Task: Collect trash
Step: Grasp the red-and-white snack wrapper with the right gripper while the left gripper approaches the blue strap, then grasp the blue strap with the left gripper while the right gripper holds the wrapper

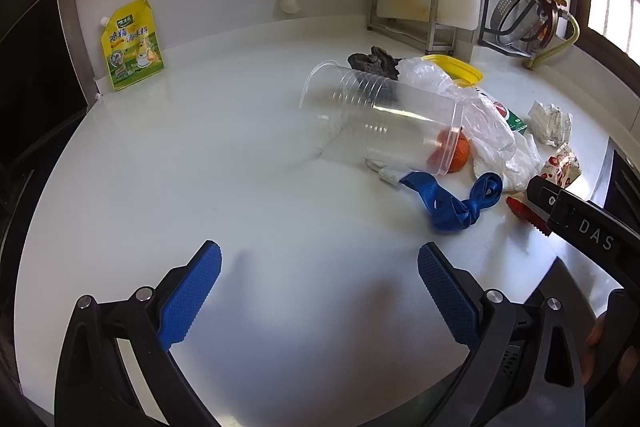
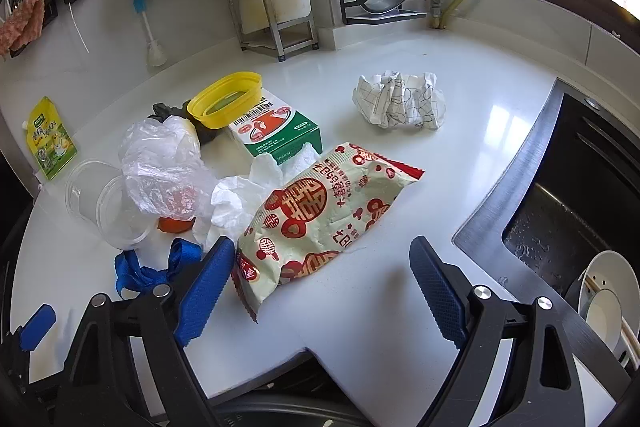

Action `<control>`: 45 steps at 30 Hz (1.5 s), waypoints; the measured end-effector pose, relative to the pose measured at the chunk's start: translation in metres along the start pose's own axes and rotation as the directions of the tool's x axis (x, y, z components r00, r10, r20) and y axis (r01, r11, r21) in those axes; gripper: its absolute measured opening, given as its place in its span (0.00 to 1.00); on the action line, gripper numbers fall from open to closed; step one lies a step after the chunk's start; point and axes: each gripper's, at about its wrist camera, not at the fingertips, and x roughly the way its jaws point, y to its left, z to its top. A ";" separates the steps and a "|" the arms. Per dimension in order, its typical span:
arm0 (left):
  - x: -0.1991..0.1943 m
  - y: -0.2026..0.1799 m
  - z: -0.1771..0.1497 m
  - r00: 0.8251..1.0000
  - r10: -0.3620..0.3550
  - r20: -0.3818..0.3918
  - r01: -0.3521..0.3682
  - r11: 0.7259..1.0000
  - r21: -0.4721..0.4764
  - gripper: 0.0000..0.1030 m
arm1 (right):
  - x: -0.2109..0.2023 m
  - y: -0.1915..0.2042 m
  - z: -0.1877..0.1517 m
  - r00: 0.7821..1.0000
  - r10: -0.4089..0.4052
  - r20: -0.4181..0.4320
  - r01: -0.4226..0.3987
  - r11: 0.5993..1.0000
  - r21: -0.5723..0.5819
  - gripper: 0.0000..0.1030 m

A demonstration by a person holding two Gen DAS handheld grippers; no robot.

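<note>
Both grippers spread wide, nothing clamped: right gripper (image 2: 322,291) low in frame, red-printed snack bag (image 2: 324,215) lying between its fingers; left gripper (image 1: 320,291) over bare counter (image 1: 240,187). Farther up: blue strap (image 1: 456,203), tipped clear cup (image 1: 380,119), crumpled paper (image 2: 400,101) upper right.

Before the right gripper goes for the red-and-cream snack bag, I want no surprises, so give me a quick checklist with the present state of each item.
1. Right gripper open, jaws wide apart and holding nothing: ok.
2. Snack bag lies flat on the counter, its near end between the jaws: ok.
3. Nothing lies on top of the bag: ok, though white tissue touches its left edge.
4. Left gripper open, hovering over bare counter away from the bag: ok.
5. Clear cup lies tipped on its side beside the pile; may roll if nudged: not ok.
6. A bin to drop trash into: cannot tell, none in view.
</note>
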 end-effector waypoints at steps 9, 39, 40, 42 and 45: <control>-0.003 -0.006 0.000 1.000 -0.018 0.000 0.018 1.000 -0.003 0.94 | -0.003 0.003 -0.004 0.999 0.031 -0.014 -0.032 0.999 -0.043 0.34; 0.029 -0.070 0.023 1.000 -0.020 0.008 0.020 1.000 -0.016 0.93 | -0.051 -0.061 -0.037 0.976 0.209 0.066 -0.212 0.977 0.034 0.29; 0.029 -0.070 0.023 1.000 -0.016 0.012 0.017 1.000 -0.022 0.92 | -0.052 -0.061 -0.038 0.975 0.211 0.068 -0.214 0.976 0.034 0.29; 0.029 -0.070 0.022 1.000 -0.018 0.022 0.018 0.999 -0.028 0.85 | -0.052 -0.063 -0.038 0.975 0.214 0.068 -0.217 0.975 0.038 0.29; 0.028 -0.070 0.020 0.999 -0.018 0.031 0.019 1.000 -0.021 0.64 | -0.051 -0.065 -0.040 0.974 0.214 0.067 -0.218 0.975 0.046 0.29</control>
